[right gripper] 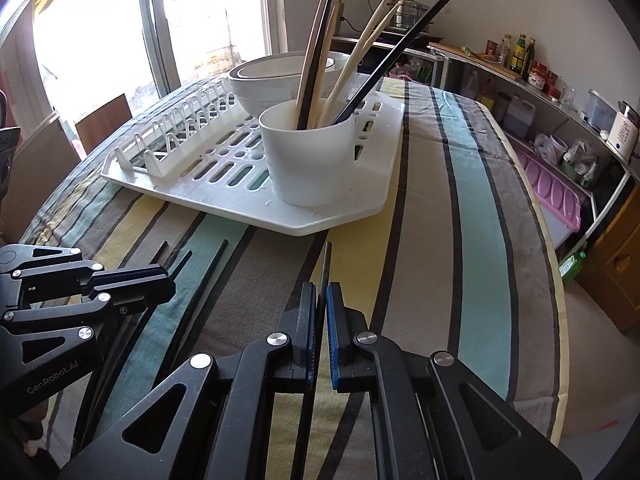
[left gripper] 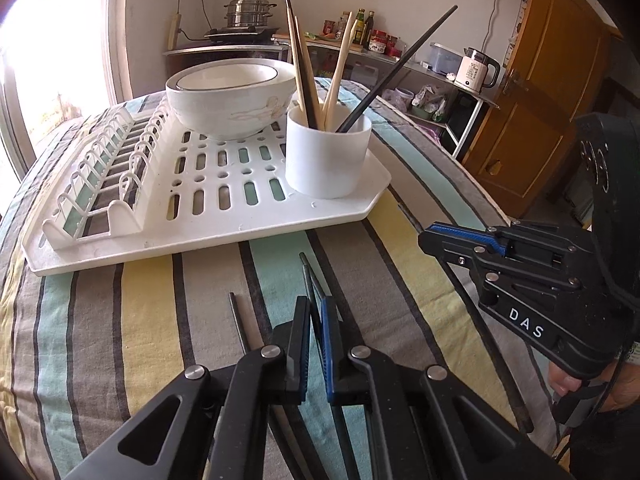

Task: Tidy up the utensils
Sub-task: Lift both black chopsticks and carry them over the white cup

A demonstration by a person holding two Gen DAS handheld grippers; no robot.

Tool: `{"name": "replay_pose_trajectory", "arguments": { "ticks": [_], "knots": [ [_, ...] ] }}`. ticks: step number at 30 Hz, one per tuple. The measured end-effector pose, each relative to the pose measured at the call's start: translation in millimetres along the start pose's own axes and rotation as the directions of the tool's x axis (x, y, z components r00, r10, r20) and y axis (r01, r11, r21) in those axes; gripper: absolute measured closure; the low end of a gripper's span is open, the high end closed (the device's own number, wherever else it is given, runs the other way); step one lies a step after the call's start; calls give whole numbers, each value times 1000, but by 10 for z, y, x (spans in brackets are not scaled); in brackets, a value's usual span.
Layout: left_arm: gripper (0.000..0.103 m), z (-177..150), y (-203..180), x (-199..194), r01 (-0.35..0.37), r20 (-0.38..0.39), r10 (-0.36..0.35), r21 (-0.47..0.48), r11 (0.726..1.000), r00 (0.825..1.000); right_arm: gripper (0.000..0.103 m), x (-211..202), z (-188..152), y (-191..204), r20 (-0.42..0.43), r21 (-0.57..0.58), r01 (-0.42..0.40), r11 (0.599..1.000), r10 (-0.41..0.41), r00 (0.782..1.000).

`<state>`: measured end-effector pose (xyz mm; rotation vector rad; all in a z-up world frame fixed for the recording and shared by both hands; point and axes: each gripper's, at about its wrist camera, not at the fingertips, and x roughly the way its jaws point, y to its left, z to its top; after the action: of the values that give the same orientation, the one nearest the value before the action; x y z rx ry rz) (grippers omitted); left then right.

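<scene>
A white cup [left gripper: 326, 156] [right gripper: 308, 156] stands on the white drying rack [left gripper: 224, 216] [right gripper: 340, 216] and holds several wooden and black chopsticks [left gripper: 304, 76] [right gripper: 316, 64]. My left gripper [left gripper: 316, 308] is shut on two dark chopsticks [left gripper: 310, 276] low over the striped cloth; it also shows in the right wrist view [right gripper: 168, 280]. My right gripper [right gripper: 322, 292] is shut on one dark chopstick [right gripper: 326, 264]; it also shows in the left wrist view [left gripper: 426, 238]. More dark chopsticks [left gripper: 240, 324] [right gripper: 192, 300] lie on the cloth.
Stacked white bowls [left gripper: 232, 96] [right gripper: 280, 80] sit on the rack behind the cup. The rack's plate slots [left gripper: 100, 176] are on its left. The table edge [right gripper: 556, 280] drops off at right, with shelves, a kettle [left gripper: 476, 70] and a wooden door [left gripper: 552, 92] beyond.
</scene>
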<state>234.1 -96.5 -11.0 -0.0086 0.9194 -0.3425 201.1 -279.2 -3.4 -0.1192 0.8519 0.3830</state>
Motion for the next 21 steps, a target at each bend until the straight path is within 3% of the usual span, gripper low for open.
{"name": "replay_pose_trajectory", "arguments": {
  "ticks": [9, 21],
  "knots": [
    [99, 297, 32, -546, 48, 125, -48, 3, 999, 991, 98, -592, 192, 15, 174, 35, -15, 999, 8, 985],
    [100, 550, -27, -1188, 82, 278, -90, 40, 996, 956, 99, -1201, 272, 78, 348, 62, 6, 998, -27, 937]
  ]
}}
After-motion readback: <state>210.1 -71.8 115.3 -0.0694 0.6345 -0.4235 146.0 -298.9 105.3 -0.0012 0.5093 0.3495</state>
